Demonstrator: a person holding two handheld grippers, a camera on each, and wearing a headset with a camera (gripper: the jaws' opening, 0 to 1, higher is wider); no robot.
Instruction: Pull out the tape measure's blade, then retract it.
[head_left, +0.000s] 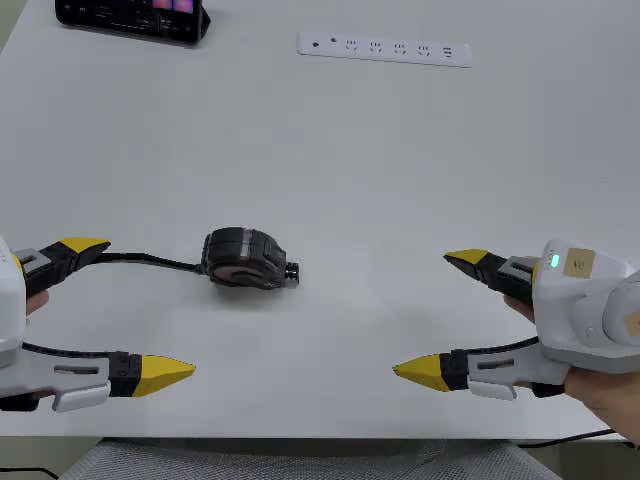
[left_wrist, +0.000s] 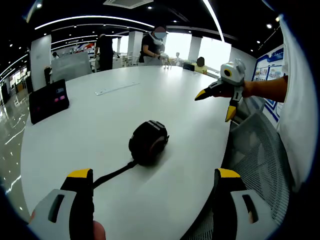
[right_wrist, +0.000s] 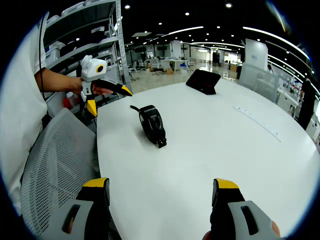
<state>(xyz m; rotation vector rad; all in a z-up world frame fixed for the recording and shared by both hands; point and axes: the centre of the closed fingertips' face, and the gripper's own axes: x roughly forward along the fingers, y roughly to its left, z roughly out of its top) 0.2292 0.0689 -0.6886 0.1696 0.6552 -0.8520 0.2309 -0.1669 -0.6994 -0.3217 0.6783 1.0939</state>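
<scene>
Left gripper (head_left: 135, 308): jaws spread wide, nothing held, at near left of table (head_left: 350, 150). Upper jaw tip beside end of black strap (head_left: 150, 261); contact cannot be told. Tape measure (head_left: 245, 258): black case, lying on table between grippers, closer to left one, blade inside case, hook end facing right. Right gripper (head_left: 437, 314): jaws spread wide, nothing held, well apart from tape measure.

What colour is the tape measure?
Black, the tape measure shows best in the head view.

white table (head_left: 400, 180); power strip (head_left: 383, 49) far edge; dark tablet (head_left: 130, 18) far left; mesh chair (right_wrist: 55, 160)
</scene>
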